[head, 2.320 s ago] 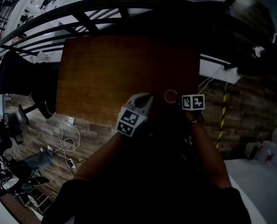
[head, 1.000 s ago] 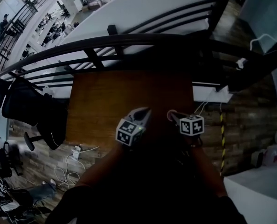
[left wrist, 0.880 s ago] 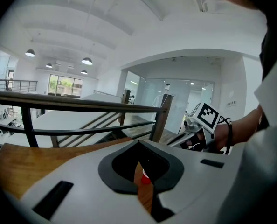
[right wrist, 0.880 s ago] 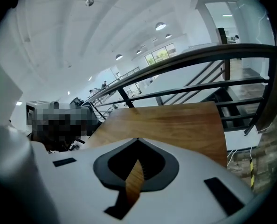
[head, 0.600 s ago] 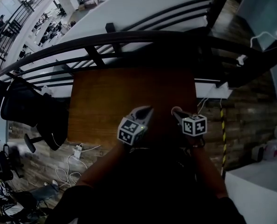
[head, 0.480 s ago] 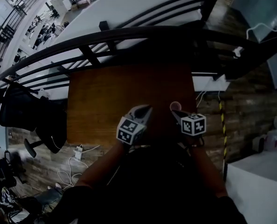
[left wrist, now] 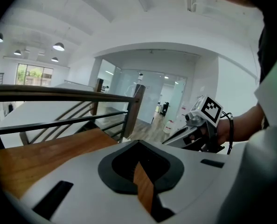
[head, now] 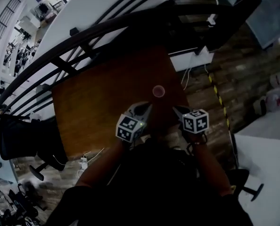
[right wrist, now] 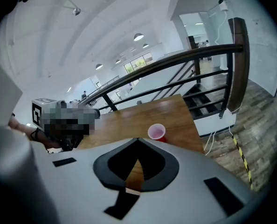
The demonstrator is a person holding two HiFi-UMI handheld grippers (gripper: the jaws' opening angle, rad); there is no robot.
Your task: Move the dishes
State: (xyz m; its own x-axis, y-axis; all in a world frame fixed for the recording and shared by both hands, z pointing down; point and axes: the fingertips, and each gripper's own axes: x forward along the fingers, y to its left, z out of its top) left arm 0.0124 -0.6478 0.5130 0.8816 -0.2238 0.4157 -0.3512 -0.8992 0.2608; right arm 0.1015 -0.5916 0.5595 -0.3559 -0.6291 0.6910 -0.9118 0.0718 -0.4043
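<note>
Red is the only dish in sight: a small cup (head: 158, 92) that stands upright on the wooden table (head: 97, 102), near its right edge and a little ahead of both grippers. Nothing touches it. The left gripper (left wrist: 138, 142) has its jaws together at the tips, with only a thin slit between them and nothing in it. The right gripper (right wrist: 137, 140) is the same, closed and empty, and the cup shows just above its tips.

The step in hand is probably the reach for the cup. To do it well, the person should use the right gripper, because it seems nearer, and should spread the jaws wider than the cup before coming close. The approach should be level and from the side, so that one jaw goes on each side of the wall, below the rim. The cup looks light and thin, so a gentle squeeze is enough. A hard one may crush it, and a push with closed jaws may tip it or send it off the nearby edge.
</note>
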